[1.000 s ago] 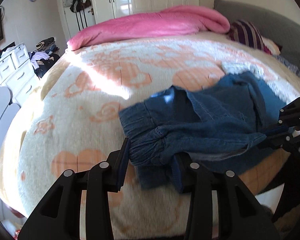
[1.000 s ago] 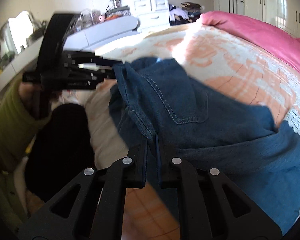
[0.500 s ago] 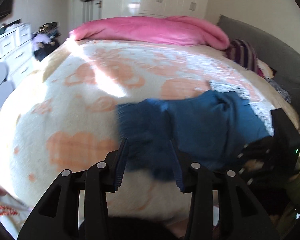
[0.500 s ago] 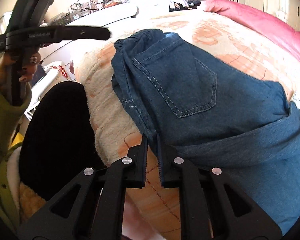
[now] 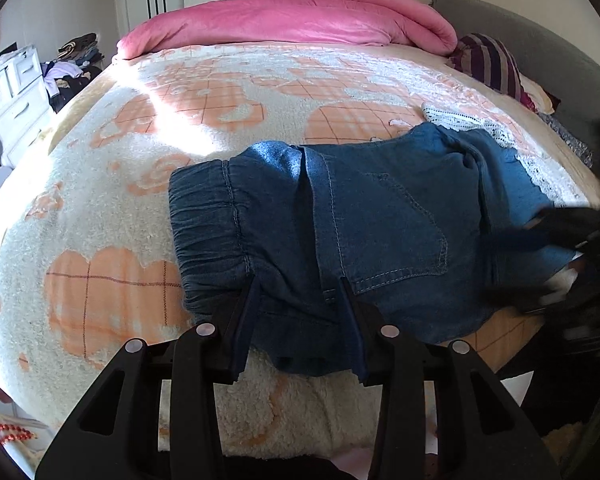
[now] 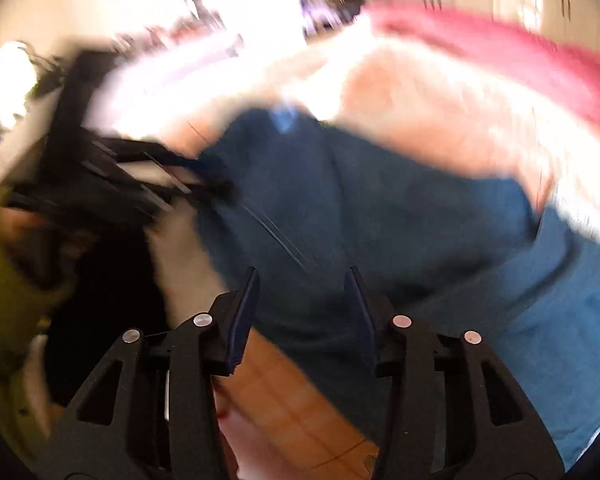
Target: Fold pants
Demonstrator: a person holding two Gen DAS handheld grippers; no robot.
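The blue denim pants (image 5: 372,232) lie folded on the fleece bed cover, elastic waistband to the left, back pocket facing up. My left gripper (image 5: 300,292) is open, its fingers apart over the near edge of the pants and holding nothing. In the blurred right wrist view the pants (image 6: 380,216) fill the middle, and my right gripper (image 6: 304,284) is open over their near edge. The left gripper appears there as a dark blur (image 6: 112,176) at the left. The right gripper shows as a dark blur (image 5: 572,248) at the pants' right end.
The bed cover (image 5: 180,128) is cream with orange patches. A pink duvet (image 5: 292,20) lies along the far side, a striped pillow (image 5: 488,60) at far right. White lace cloth (image 5: 472,122) lies behind the pants. White drawers (image 5: 8,92) stand left of the bed.
Both grippers have let go of the pants and stand open. The pants now lie flat on the bed. The right gripper is moving fast, blurring its view.
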